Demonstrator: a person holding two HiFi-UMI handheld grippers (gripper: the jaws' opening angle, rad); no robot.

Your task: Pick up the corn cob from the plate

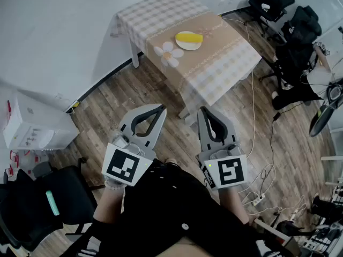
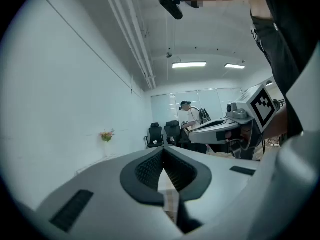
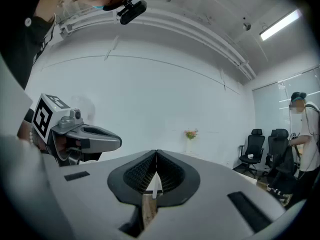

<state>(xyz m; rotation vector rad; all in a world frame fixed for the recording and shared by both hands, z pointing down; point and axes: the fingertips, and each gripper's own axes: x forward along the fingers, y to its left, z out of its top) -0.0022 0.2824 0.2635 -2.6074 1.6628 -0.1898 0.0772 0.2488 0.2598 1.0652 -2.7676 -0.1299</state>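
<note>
Left gripper (image 1: 161, 109) and right gripper (image 1: 203, 111) hovering side by side, jaws pressing together, gripping nothing; corn cob (image 1: 189, 37) lying on plate (image 1: 187, 46) well ahead of both tips, long axis running crosswise; right gripper seeming slightly nearer.

tablecloth (image 1: 225, 68): matt cloth; floor (image 1: 134, 95): matt wood-grain planks

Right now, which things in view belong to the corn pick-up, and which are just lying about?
Job: corn cob, plate under it, table, left gripper and right gripper, both shut and empty, short of the table.
Lying about: office chairs, floor cables, white box.
</note>
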